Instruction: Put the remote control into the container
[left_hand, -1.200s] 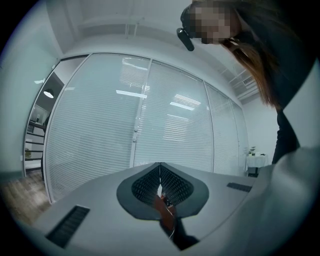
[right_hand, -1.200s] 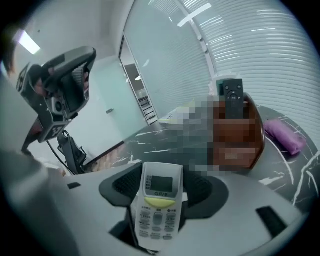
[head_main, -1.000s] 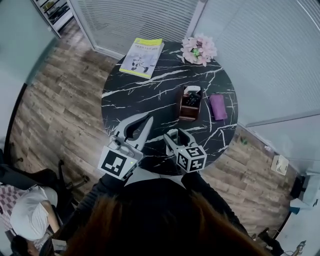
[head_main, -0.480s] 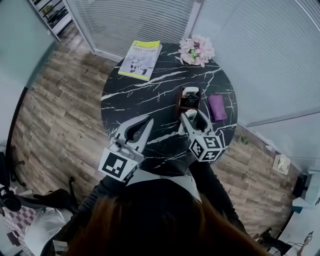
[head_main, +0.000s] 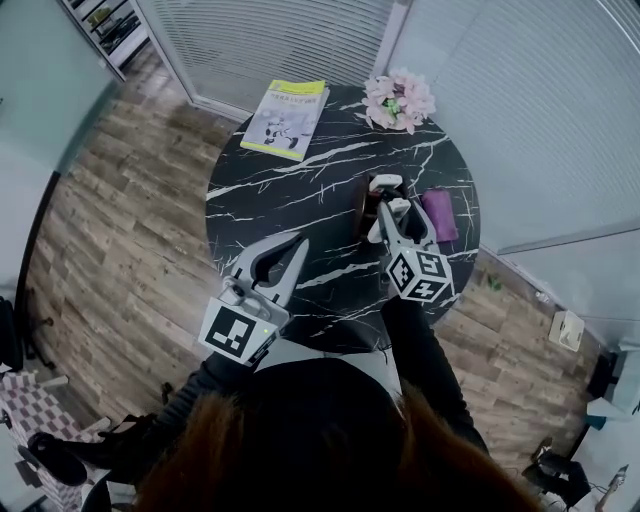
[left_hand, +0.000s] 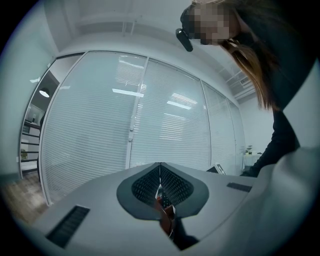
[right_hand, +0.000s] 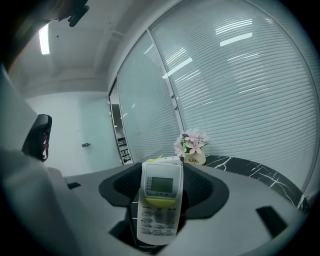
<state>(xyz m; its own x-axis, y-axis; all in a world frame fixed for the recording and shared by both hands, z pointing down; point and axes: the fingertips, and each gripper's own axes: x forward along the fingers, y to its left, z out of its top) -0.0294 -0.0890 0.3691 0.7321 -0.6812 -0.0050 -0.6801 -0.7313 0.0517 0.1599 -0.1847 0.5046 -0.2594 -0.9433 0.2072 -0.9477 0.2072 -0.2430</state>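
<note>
A white remote control with a small screen stands upright between the pads of my right gripper, which is shut on it. In the head view my right gripper hangs just over the near end of the brown container on the black marble table. The container holds a white-topped item and is partly hidden by the gripper. My left gripper hovers over the table's near left part, shut and empty; in the left gripper view it points up at the blinds.
A purple flat object lies right of the container. Pink flowers in a pot stand at the table's far edge, also seen as the flower pot. A yellow-edged booklet lies far left. Wood floor surrounds the round table.
My right gripper has carried the remote from the table's near edge forward and right, up to the container. The left gripper has barely moved.
</note>
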